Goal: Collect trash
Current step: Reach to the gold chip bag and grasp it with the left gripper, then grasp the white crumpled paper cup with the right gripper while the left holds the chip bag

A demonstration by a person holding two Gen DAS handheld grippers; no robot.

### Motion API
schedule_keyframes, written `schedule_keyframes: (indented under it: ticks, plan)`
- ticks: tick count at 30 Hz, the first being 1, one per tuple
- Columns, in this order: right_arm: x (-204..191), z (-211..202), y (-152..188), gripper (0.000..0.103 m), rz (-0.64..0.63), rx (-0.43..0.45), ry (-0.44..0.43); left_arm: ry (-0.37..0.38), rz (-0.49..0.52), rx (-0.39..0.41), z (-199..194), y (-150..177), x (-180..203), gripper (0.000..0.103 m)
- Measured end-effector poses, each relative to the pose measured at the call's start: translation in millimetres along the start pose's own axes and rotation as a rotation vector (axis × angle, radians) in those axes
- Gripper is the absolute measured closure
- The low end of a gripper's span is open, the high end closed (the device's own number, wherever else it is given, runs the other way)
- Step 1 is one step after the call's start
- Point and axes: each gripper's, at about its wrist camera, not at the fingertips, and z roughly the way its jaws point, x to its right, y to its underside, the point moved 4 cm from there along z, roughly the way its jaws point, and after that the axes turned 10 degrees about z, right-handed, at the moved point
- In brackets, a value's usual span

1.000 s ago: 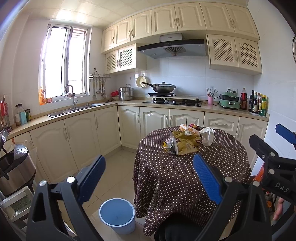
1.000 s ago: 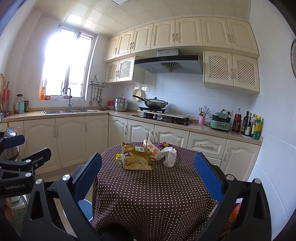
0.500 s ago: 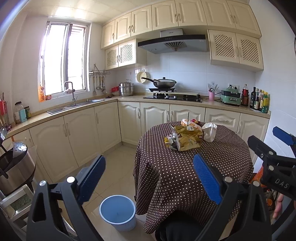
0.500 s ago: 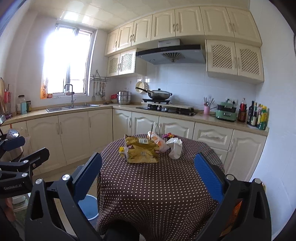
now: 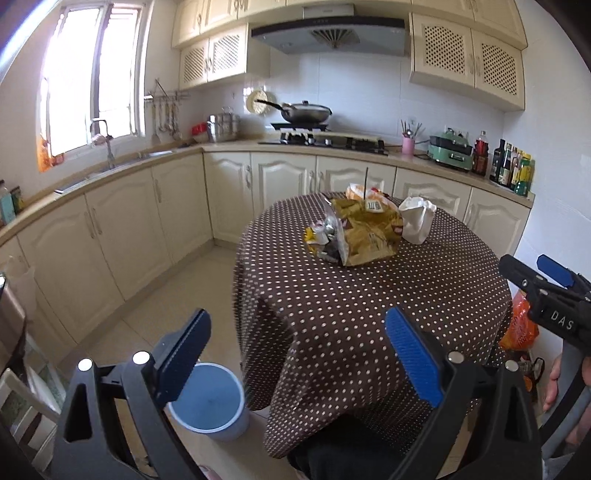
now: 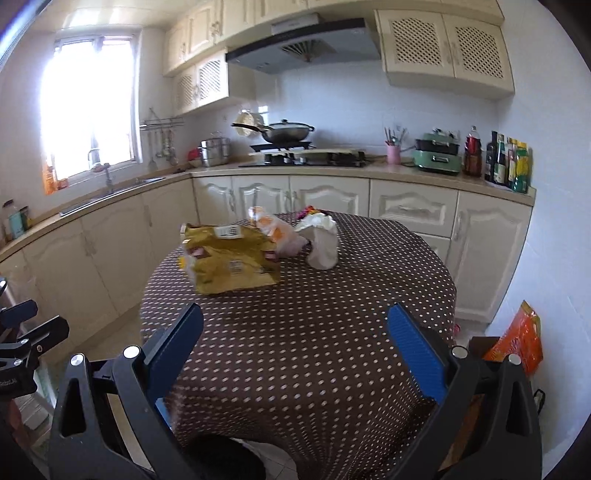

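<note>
Fingers both spread, empty | yellow bag well ahead on table

Kitchen as we found it: cream cabinets along two walls, white tiled backsplash, bright window over the sink, range hood, pale tiled floor.

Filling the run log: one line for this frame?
phase: approach | left gripper: open, empty | right gripper: open, empty | trash: yellow bag, white wrapper on table | bin: floor
</note>
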Motion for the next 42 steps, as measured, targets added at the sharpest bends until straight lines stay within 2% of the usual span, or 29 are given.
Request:
schedule_keyframes:
  ticks: [6, 8, 10, 13, 15, 19, 20, 22, 23, 24, 27, 31, 33, 39, 42]
  plan:
    - [22, 49, -9, 0.007, 0.04, -0.036, 0.039, 0.09, 0.002, -0.037, 74, -30, 18, 0.01]
    - [26, 63, -12, 0.007, 0.045, -0.051, 0.041, 0.095, 0.009, -0.045, 102, -42, 25, 0.01]
    - [31, 77, -15, 0.007, 0.058, -0.067, 0.035, 0.112, 0.014, -0.064, 126, -51, 31, 0.03]
    - [35, 96, -19, 0.007, 0.073, -0.084, 0.03, 0.124, 0.014, -0.088, 159, -62, 36, 0.033]
    - [34, 110, -22, 0.007, 0.065, -0.108, 0.027, 0.115, 0.029, -0.111, 179, -66, 40, 0.038]
    - [30, 133, -23, 0.007, 0.059, -0.156, 0.017, 0.109, 0.068, -0.151, 206, -72, 46, 0.04]
    - [28, 137, -23, 0.007, 0.059, -0.166, 0.011, 0.118, 0.066, -0.165, 212, -71, 46, 0.046]
    - [26, 142, -24, 0.007, 0.061, -0.171, 0.007, 0.184, 0.03, -0.19, 224, -71, 45, 0.069]
    - [26, 143, -24, 0.007, 0.065, -0.173, 0.006, 0.211, 0.019, -0.192, 226, -71, 44, 0.089]
    - [26, 143, -25, 0.007, 0.074, -0.178, 0.001, 0.256, -0.003, -0.178, 227, -71, 43, 0.094]
    - [25, 143, -26, 0.007, 0.083, -0.174, -0.002, 0.312, -0.05, -0.109, 213, -71, 37, 0.097]
    - [23, 142, -31, 0.007, 0.075, -0.16, 0.007, 0.331, -0.119, -0.028, 184, -73, 22, 0.097]
    - [26, 145, -37, 0.007, 0.08, -0.156, 0.02, 0.308, -0.145, 0.012, 171, -74, 12, 0.097]
    - [28, 170, -55, 0.007, 0.083, -0.147, 0.054, 0.151, -0.193, 0.116, 152, -94, -10, 0.097]
    - [29, 193, -62, 0.007, 0.075, -0.167, 0.076, 0.067, -0.203, 0.132, 146, -104, -17, 0.097]
